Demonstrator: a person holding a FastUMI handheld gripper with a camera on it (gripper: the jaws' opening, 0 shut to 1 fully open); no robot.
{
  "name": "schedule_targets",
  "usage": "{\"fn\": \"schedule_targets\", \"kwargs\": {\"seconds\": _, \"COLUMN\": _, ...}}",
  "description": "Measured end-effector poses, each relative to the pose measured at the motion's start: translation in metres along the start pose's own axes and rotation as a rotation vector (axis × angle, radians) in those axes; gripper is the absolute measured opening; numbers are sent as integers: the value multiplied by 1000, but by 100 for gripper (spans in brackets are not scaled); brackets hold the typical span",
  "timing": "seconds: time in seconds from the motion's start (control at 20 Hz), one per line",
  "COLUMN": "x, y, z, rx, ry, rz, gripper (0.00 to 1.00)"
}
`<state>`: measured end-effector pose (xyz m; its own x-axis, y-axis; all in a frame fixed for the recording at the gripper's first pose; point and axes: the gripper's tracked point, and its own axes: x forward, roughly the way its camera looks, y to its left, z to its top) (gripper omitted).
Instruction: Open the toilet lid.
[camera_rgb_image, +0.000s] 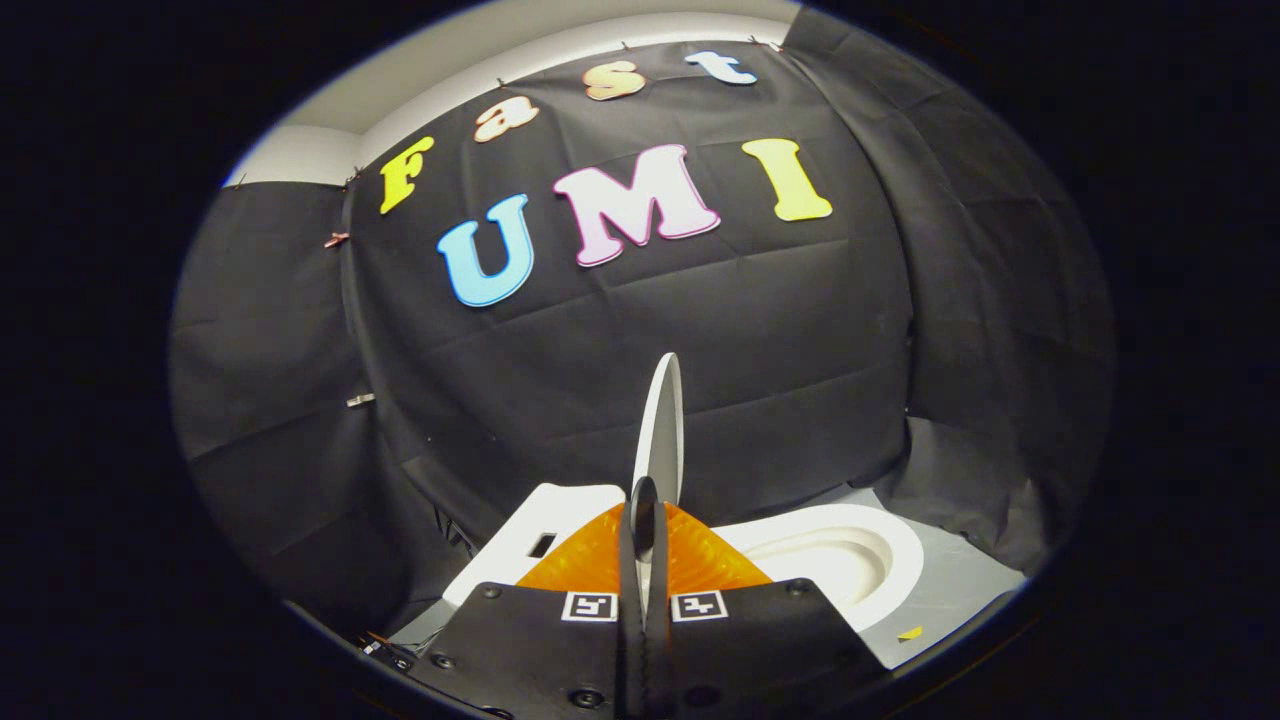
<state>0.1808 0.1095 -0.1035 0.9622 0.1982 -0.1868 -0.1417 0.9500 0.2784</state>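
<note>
As seen along the fingers, the tool (645, 520) appears clenched on the toilet lid (660, 430), gripping its lower edge. Lid stands edge-on, near upright, directly ahead, long axis vertical; open bowl (880, 560) lies rightward.

Grey floor (960, 580), white toilet (850, 560), yellow scrap (909, 633)

Place: staged booth, bathroom mock-up
Evidence: black cloth (760, 330) walls; white toilet (850, 560) on grey floor (960, 580)
</note>
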Motion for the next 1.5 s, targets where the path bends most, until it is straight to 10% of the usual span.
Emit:
{"fn": "schedule_targets", "kwargs": {"seconds": 1.2, "x": 20, "y": 133, "z": -41, "rx": -122, "ry": 12, "rz": 155, "gripper": 6}}
{"fn": "schedule_targets", "kwargs": {"seconds": 1.5, "x": 15, "y": 145, "z": -49, "rx": -97, "ry": 20, "rz": 196, "gripper": 28}}
